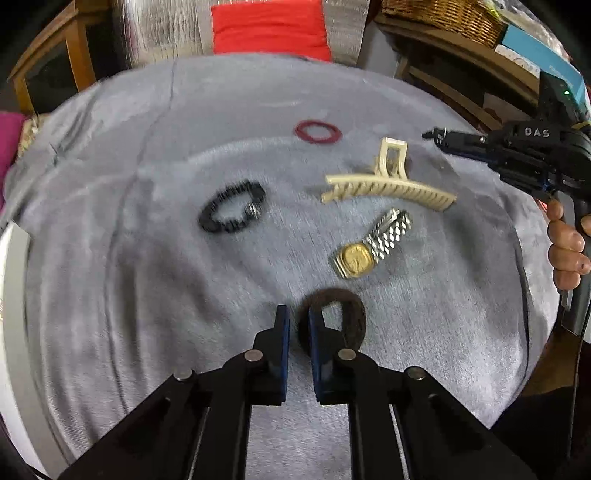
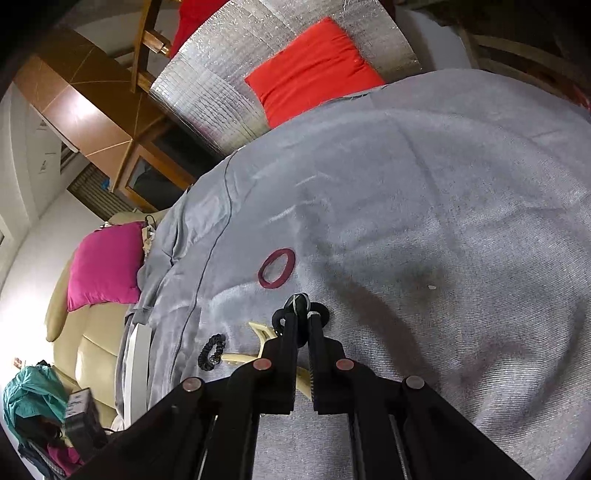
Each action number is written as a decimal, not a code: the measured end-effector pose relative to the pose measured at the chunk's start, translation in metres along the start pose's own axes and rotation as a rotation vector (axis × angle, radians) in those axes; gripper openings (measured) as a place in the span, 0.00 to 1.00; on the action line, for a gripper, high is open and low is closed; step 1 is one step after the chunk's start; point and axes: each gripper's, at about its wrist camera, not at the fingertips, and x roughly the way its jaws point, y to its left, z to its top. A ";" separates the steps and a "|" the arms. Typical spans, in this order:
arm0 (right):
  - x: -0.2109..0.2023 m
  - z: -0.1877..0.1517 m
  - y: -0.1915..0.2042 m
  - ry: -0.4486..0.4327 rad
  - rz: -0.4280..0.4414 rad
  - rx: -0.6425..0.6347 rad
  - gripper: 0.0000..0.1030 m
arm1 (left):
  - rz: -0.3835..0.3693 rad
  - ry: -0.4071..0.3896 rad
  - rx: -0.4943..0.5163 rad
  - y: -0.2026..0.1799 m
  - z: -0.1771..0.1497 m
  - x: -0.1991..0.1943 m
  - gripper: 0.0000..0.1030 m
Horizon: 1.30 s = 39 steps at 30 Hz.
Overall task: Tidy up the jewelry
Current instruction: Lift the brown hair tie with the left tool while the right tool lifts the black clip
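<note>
Left tool (image 1: 295, 317) clenched on brown hair tie (image 1: 351, 314); right tool (image 2: 303, 314) clenched on black tie (image 2: 301, 301); grey cloth (image 2: 443, 221), red cushion (image 2: 314, 70).

A grey cloth (image 1: 221, 110) covers the table, with a red cushion (image 2: 314, 70) on silver quilting (image 2: 221, 74) beyond, wooden cabinets (image 2: 92, 110) far left and a wicker basket (image 1: 443, 14) far right.

Jewelry lying spread on a cloth (image 1: 129, 295)

In the left wrist view, a watch (image 1: 369, 245) is lying below a hair clip (image 1: 388, 181), a scrunchie (image 1: 232, 206) sitting left, a ring-shaped band (image 1: 317, 132) above.
</note>
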 end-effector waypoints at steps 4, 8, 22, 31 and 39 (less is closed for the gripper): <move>0.000 0.001 -0.005 0.002 -0.010 0.013 0.06 | -0.032 0.006 0.008 -0.002 0.001 0.001 0.10; 0.002 0.000 -0.010 0.011 -0.016 0.023 0.06 | -0.008 0.046 0.032 -0.007 0.000 0.017 0.10; 0.001 -0.001 -0.013 0.014 -0.012 0.033 0.06 | -0.012 0.037 0.028 -0.013 0.005 0.022 0.10; 0.004 -0.003 -0.015 0.025 -0.020 0.039 0.06 | 0.001 0.038 0.052 -0.018 0.003 0.027 0.12; 0.004 -0.004 -0.016 0.030 -0.021 0.038 0.06 | 0.007 0.034 0.079 -0.028 0.006 0.033 0.23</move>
